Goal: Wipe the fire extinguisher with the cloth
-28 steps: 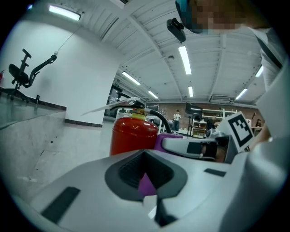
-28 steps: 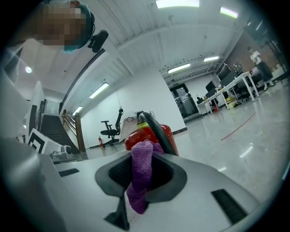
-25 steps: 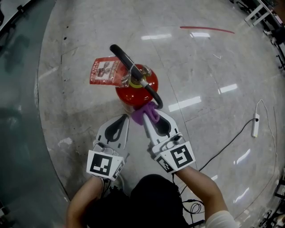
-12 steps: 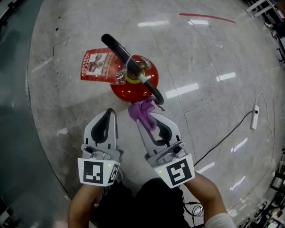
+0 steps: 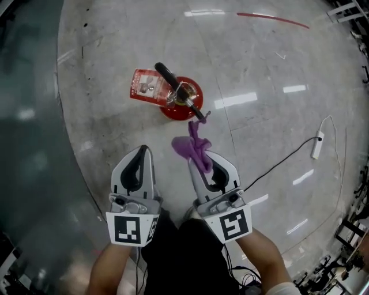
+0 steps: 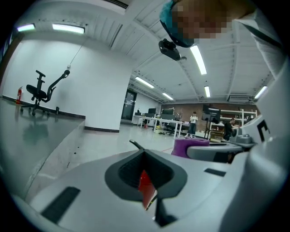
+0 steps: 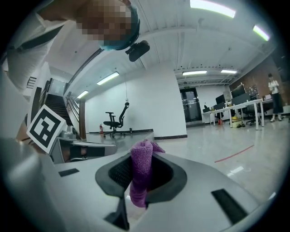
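Note:
The red fire extinguisher [image 5: 181, 101] stands upright on the marble floor, seen from above, with a black handle and a red tag [image 5: 145, 85] at its left. My right gripper [image 5: 202, 163] is shut on a purple cloth [image 5: 195, 147], which hangs from the jaw tips, short of the extinguisher and apart from it. In the right gripper view the cloth [image 7: 141, 174] is pinched upright between the jaws of the right gripper [image 7: 142, 154]. My left gripper [image 5: 141, 152] is beside it, shut and empty. In the left gripper view a red sliver [image 6: 146, 188] shows through the left gripper [image 6: 144, 156].
A white power strip [image 5: 316, 144] with a black cable lies on the floor to the right. A red line [image 5: 271, 19] marks the floor at the top. A dark glass panel [image 5: 29, 144] runs down the left side. Metal racks [image 5: 346, 8] stand at the far right.
Both grippers have drawn back from the extinguisher, and the cloth has come off its side. The extinguisher now looks smaller and farther away.

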`<state>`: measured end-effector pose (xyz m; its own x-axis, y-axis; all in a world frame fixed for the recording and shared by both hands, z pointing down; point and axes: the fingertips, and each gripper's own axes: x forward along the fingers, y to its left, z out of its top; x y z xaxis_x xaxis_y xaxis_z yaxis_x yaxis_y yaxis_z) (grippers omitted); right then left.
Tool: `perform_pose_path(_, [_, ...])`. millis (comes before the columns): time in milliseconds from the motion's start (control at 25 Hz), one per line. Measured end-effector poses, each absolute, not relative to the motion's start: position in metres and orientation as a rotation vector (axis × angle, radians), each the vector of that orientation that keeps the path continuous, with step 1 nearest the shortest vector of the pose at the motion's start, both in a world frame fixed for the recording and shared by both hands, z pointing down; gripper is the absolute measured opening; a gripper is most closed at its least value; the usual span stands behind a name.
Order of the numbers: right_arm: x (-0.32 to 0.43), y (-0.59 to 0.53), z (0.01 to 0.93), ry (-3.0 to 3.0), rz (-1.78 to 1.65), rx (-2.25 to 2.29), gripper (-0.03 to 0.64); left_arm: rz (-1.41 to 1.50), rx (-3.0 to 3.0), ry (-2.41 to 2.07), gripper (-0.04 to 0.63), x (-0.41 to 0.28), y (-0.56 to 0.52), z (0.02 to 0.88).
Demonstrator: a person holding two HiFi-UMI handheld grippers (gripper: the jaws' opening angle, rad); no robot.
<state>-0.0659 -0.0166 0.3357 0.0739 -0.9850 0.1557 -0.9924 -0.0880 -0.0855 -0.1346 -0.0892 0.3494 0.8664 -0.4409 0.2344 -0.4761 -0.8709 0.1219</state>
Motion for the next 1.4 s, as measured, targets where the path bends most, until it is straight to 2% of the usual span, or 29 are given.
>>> perform_pose_path(440, [-0.068, 0.017, 0.181, -2.027, 0.321, 2.344, 0.069, 0.343, 2.835, -0.712, -0.002, -0.142, -0.039, 0.199])
perform_pose_path(840, [-0.093, 0.076, -0.019, -2.04, 0.307, 2.34, 0.069, 0.225, 2.853, -0.824, -0.002, -0.174, 0.015, -0.02])
perform_pose_path(1080, [-0.104, 0.11, -0.122, -2.034, 0.294, 2.428, 0.069, 0.18, 2.878, -0.829, -0.002, -0.192, 0.049, -0.118])
perform_pose_path(1400, [-0.129, 0.144, -0.181, -2.065, 0.24, 2.427, 0.069, 0.019, 2.995, -0.797, -0.002, -0.208, 0.095, -0.2])
